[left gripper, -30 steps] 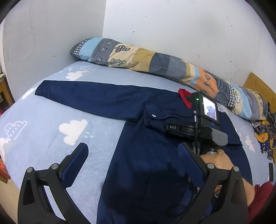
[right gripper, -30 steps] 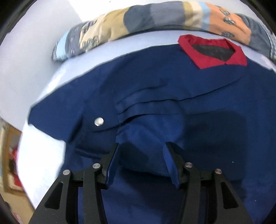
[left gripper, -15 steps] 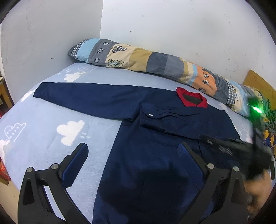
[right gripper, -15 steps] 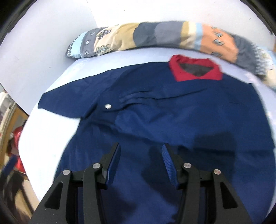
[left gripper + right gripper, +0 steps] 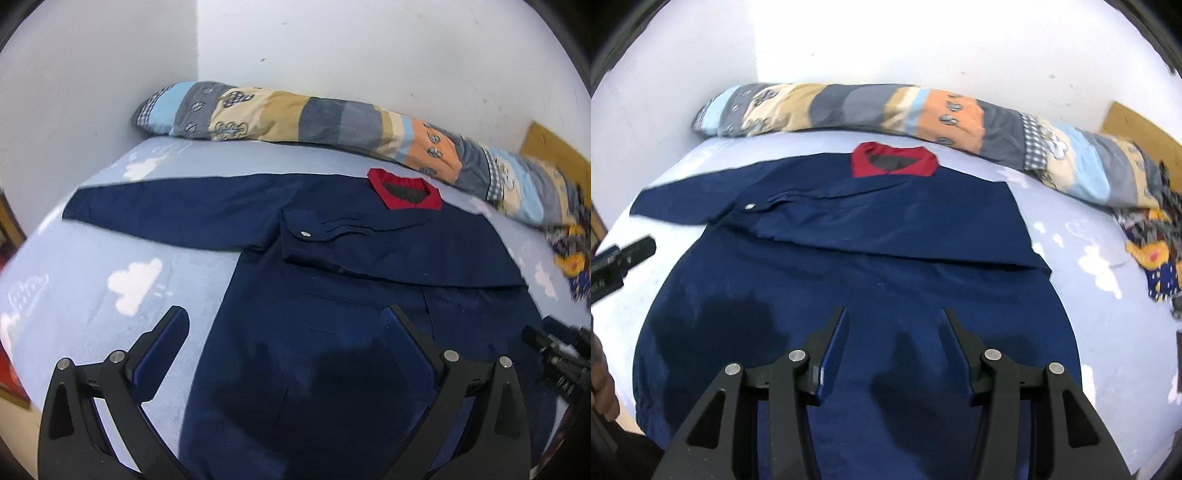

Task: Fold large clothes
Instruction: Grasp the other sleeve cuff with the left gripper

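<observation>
A navy jacket [image 5: 332, 295] with a red collar [image 5: 404, 192] lies flat on the bed. Its right sleeve is folded across the chest, the snap cuff [image 5: 306, 234] on top; the left sleeve [image 5: 166, 210] stretches out to the left. My left gripper [image 5: 284, 336] hovers open above the jacket's lower left part, nothing between its fingers. In the right wrist view the jacket [image 5: 868, 266] fills the middle, and my right gripper [image 5: 894, 332] stands open above the hem area, holding nothing. The right gripper's body shows at the right edge of the left wrist view.
A patchwork bolster [image 5: 332, 122] lies along the white wall at the back. The bed sheet [image 5: 110, 280] is light blue with white clouds. A patterned cloth [image 5: 1152, 254] sits at the right edge. A hand [image 5: 602, 384] shows at the lower left.
My right gripper has let go of the folded sleeve and pulled back and up from the chest to above the hem. My left gripper shifted slightly; the jacket stays put.
</observation>
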